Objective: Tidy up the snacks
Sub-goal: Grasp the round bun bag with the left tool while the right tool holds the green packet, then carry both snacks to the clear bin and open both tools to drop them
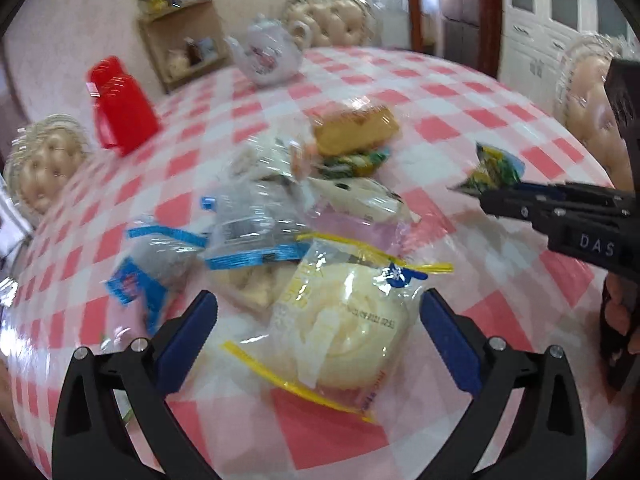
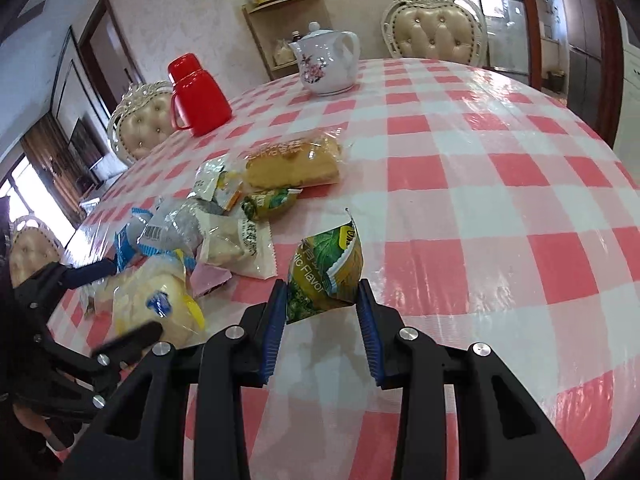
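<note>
Right wrist view showed the right gripper [image 2: 322, 294] clamped on a small green-and-yellow snack packet [image 2: 326, 270], its blue pads pressing the packet's two sides and holding it clear of the checked tablecloth [image 2: 480, 208]. To the left in that view, the left gripper [image 2: 108, 304] reached over a clear-wrapped pale bun [image 2: 156, 308] with yellow strips on its wrapper. Just beyond lay the heap of snacks: a white packet [image 2: 236, 248], a pink one [image 2: 212, 278] partly under it, blue-and-clear wrappers [image 2: 160, 232], a second green-and-yellow packet [image 2: 270, 202], and a wrapped golden cake [image 2: 294, 164] at the far edge of the pile. Farther back stood a red flask [image 2: 198, 96] and a white flowered teapot [image 2: 326, 62], with cream tufted chairs [image 2: 436, 28] around the table.

Left wrist view, blurred, showed the left gripper [image 1: 318, 336] with its jaws spread wide on either side of the pale bun [image 1: 352, 324], the pads not touching it. The bun lay on the cloth at the near end of the heap. At the right, the right gripper [image 1: 480, 192] held its packet [image 1: 494, 168] above the cloth, well apart from the pile. Beyond the heap sat the cake [image 1: 354, 128], then the flask [image 1: 120, 108] and the teapot [image 1: 268, 52].
</note>
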Demonstrator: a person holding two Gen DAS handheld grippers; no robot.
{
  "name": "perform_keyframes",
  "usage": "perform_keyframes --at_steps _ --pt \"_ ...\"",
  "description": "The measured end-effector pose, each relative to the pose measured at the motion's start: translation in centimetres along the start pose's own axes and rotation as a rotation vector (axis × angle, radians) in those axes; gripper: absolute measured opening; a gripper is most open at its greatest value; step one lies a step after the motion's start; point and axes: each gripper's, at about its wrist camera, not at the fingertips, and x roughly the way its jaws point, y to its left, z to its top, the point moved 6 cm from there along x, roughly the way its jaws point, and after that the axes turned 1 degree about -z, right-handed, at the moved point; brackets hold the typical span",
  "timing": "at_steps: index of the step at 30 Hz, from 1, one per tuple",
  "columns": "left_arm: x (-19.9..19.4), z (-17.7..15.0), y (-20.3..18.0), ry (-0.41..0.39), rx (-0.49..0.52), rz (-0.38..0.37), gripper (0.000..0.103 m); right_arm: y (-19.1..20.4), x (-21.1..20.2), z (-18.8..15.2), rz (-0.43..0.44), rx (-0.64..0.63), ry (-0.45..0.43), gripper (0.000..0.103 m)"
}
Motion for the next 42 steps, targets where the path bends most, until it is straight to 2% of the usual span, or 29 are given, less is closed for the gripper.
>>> perform_keyframes --at_steps 3,4,6,8,10,16,19,25,34,42 --pt "2.5 -0.3 -1.0 0.069 0.023 -0.062 0.101 -0.1 0.0 -0.1 0.01 0.009 -0.002 0.036" --pt "2.9 -0.6 -1.2 0.081 0.018 -0.062 0.101 -0.1 -0.1 -0.1 0.016 0.011 -0.004 0.036" --pt "2.6 -1.0 -1.4 0.054 0.011 -0.04 0.099 -0.2 -0.2 -0.1 0.025 0.015 -0.009 0.036" --pt "1.6 -1.3 -0.8 0.033 -0.054 -0.019 0.074 -0.1 -0.3 -0.1 0.03 0.012 -0.012 0.036" --pt "0.4 -1.8 -0.5 0.009 -0.135 -0.049 0.067 0.0 -0.4 -0.1 0.031 0.004 -0.015 0.036" --pt "-2.8 -5.2 0.9 -0.03 -0.362 0.057 0.065 0.7 -1.4 -0.8 0.054 -0.009 -0.029 0.035" --pt "-4.8 -6.6 1.0 -0.099 -0.479 0.001 0.065 1.6 -2.1 -1.7 0.101 -0.003 -0.023 0.035" --pt "-9.2 -9.3 1.3 -0.216 -0.61 0.041 0.065 4.6 -5.1 -5.4 0.213 -0.014 -0.012 0.036" --pt "-14.1 -14.5 0.9 -0.221 -0.677 0.131 0.065 9.5 -8.4 -8.6 0.273 -0.129 0.006 0.036" --pt "-17.6 -18.3 0.4 -0.206 -0.675 0.198 0.065 14.3 -10.4 -12.1 0.306 -0.258 0.029 0.036"
